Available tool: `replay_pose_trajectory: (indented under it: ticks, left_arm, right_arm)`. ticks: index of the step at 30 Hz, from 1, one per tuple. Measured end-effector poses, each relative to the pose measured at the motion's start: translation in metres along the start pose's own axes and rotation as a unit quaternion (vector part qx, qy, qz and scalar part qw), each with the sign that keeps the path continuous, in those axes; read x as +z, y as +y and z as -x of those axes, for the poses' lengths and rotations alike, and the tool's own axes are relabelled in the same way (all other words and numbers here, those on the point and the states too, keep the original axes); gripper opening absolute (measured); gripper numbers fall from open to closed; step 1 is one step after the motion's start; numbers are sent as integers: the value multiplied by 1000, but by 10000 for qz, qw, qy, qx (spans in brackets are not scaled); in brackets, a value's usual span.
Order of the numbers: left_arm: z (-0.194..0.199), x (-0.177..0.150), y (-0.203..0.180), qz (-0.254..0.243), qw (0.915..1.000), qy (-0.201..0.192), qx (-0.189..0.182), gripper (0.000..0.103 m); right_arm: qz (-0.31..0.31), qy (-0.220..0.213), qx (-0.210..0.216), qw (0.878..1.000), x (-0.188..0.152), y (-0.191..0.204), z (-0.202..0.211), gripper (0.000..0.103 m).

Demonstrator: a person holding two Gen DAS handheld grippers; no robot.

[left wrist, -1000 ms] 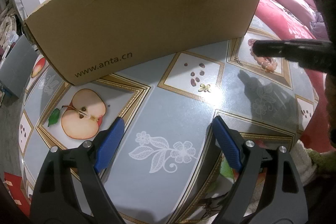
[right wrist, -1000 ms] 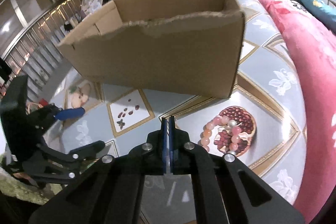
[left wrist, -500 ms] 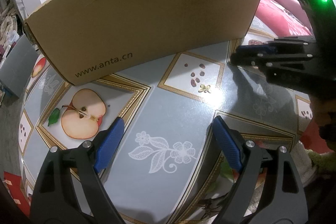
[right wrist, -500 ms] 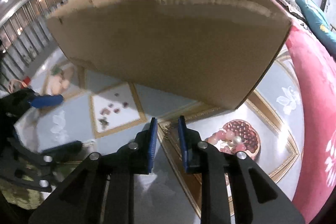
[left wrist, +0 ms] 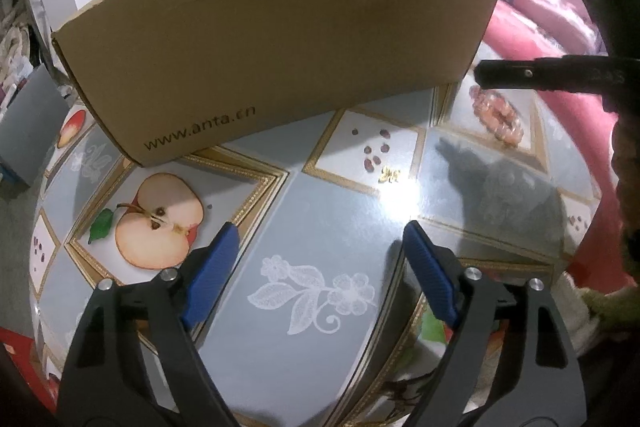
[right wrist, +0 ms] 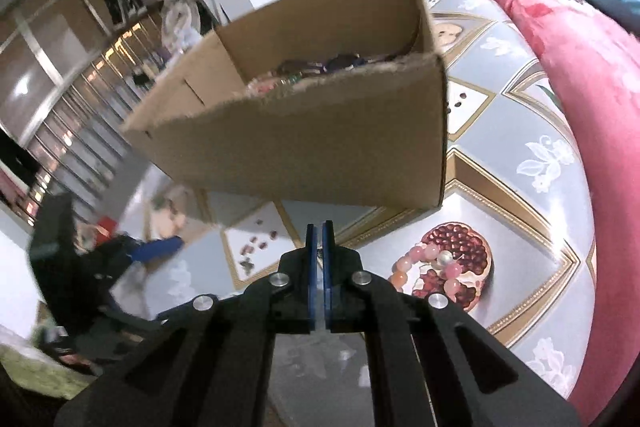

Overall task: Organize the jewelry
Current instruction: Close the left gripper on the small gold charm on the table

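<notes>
Hovering wide-open over the table [left wrist: 304,227], the left gripper [left wrist: 320,251] faces the box [left wrist: 280,59]; the right gripper [right wrist: 319,227], apparently empty, is closed.

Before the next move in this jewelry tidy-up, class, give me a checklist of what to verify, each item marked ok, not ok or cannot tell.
1. Left gripper open and empty: ok.
2. Right gripper holding a piece: cannot tell; pads nearly together, with something faint between them.
3. Cardboard box open at top to receive items: ok; jewelry already lies inside.
4. Bead bracelet reachable on the table: ok, lying free on the pomegranate print.
5. Gold butterfly charm put away: not ok, it lies on the table.
</notes>
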State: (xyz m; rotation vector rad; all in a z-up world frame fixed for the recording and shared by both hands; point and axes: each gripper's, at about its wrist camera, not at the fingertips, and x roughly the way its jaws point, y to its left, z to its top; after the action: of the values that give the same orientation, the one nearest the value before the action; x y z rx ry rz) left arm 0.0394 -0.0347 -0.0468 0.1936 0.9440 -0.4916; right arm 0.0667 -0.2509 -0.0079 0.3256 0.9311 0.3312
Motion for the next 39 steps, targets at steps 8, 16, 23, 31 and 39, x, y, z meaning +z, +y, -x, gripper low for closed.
replay_pose_trajectory:
  ticks: [8, 16, 23, 31, 39]
  left_arm:
    - [9, 12, -7, -244, 9977, -396, -488, 64]
    - [-7, 23, -32, -650, 9958, -291, -579, 38]
    - [-16, 23, -37, -834, 9955, -149, -418, 21]
    - [-21, 26, -39, -914, 9953, -98, -301, 17]
    - [-20, 26, -43, -953, 9950, -133, -256, 9]
  right_arm:
    - [-178, -18, 291, 9994, -6, 1, 4, 3]
    - [-236, 68, 507, 9984, -15, 3, -1, 3]
    - [-250, 80, 547, 9982, -20, 3, -2, 3]
    - [-276, 81, 546, 9981, -21, -3, -4, 3]
    - [-283, 66, 515, 9983, -20, -6, -4, 3]
